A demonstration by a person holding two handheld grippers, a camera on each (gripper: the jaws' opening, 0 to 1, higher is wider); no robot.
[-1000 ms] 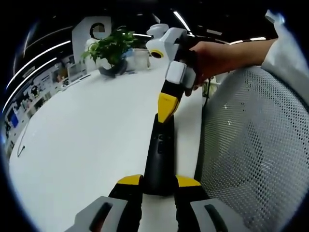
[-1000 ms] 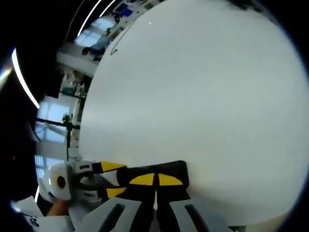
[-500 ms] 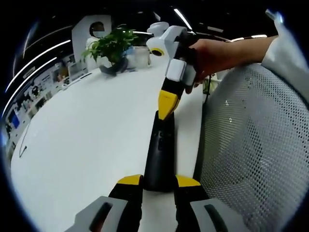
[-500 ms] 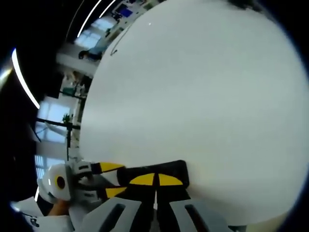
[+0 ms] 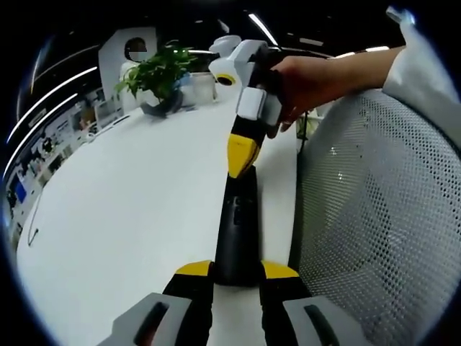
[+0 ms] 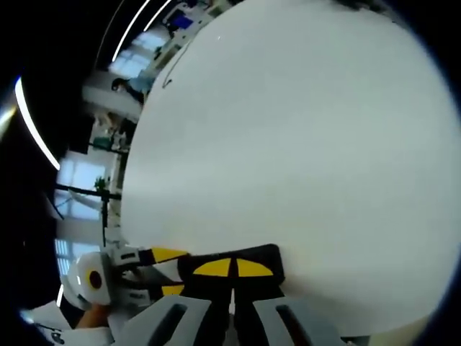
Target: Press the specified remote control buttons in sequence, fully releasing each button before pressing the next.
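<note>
Remote control (image 5: 238, 231): long, slim, black bar with a matte plastic look, rounded edges, a few small dark buttons faintly visible along its upper face. It lies on the white worktop (image 5: 130, 209) close to the worktop's right edge, its length running along that edge.

Left tongs (image 5: 238, 277): yellow-tipped black jaws, closed onto the near end of the remote, one jaw on each long side, touching it. In the right gripper view the same tongs (image 6: 169, 270) come in from the lower left, gripping the remote's (image 6: 266, 263) end.

Right tongs (image 5: 241, 153): held by a person's hand (image 5: 317, 79) with a white sleeve, coming down from above onto the far end of the remote. The jaws sit together with no gap between the yellow tips, and the tips meet the remote's top face. In the right gripper view these tongs (image 6: 231, 268) show two yellow pads pressed side by side over the black body, nothing gripped between them.

Worktop: smooth, glossy white, broad, with a curved outline.

Beside the right edge: a chair back (image 5: 382, 223) of grey perforated mesh. At the far end of the worktop, a leafy green potted plant (image 5: 160, 76) in a dark pot.
</note>
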